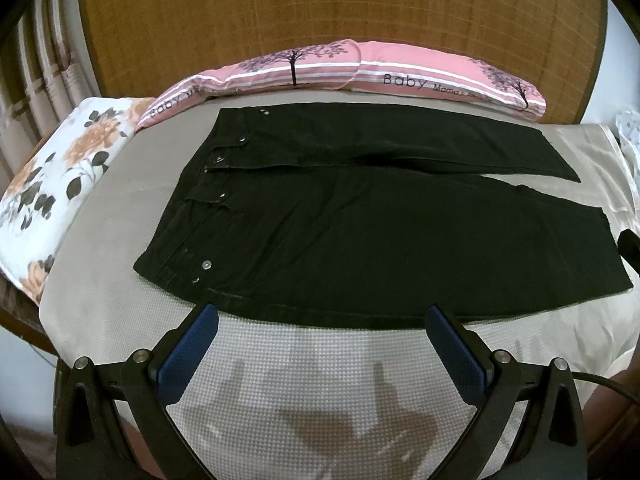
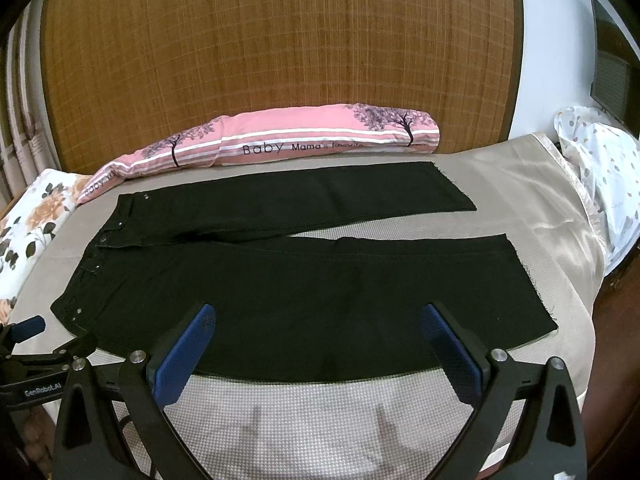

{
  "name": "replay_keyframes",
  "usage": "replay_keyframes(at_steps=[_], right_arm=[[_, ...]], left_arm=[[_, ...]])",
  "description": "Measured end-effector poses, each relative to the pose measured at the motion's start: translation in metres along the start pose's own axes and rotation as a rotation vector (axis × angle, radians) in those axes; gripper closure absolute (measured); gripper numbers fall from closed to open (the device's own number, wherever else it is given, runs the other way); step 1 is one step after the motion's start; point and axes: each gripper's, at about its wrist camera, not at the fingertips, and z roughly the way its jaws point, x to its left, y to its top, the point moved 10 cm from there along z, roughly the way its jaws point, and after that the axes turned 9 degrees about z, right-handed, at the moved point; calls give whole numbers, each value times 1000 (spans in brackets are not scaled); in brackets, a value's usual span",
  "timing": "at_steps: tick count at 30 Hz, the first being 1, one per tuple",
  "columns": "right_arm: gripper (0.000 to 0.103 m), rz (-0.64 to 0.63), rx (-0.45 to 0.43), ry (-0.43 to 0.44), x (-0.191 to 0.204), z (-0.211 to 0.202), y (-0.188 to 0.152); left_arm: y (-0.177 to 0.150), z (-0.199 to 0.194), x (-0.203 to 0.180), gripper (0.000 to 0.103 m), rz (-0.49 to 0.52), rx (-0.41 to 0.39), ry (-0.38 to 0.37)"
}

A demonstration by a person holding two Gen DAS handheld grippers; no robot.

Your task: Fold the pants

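Black pants [image 1: 360,240] lie flat and unfolded on the bed, waistband with silver buttons to the left, both legs stretching right with a narrow gap between them. In the right wrist view the same pants [image 2: 304,280] fill the middle. My left gripper [image 1: 322,316] is open, hovering at the near edge of the pants close to the waist end, nothing between its blue pads. My right gripper [image 2: 318,312] is open too, above the near leg's edge. The left gripper [image 2: 36,344] also shows at the lower left of the right wrist view.
A beige sheet [image 1: 280,380] covers the bed. A pink printed pillow [image 2: 280,140] lies along the wooden headboard [image 2: 280,60]. A floral pillow [image 1: 52,184] sits at the left, and a white spotted cloth [image 2: 600,168] at the right edge.
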Motion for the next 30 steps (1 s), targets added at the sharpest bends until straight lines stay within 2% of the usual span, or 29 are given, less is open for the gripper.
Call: replay_keyframes(at_steps=[30], right_arm=[[1, -2, 8, 1, 1, 4, 1]], left_arm=[[3, 4, 2, 1, -2, 11, 11]])
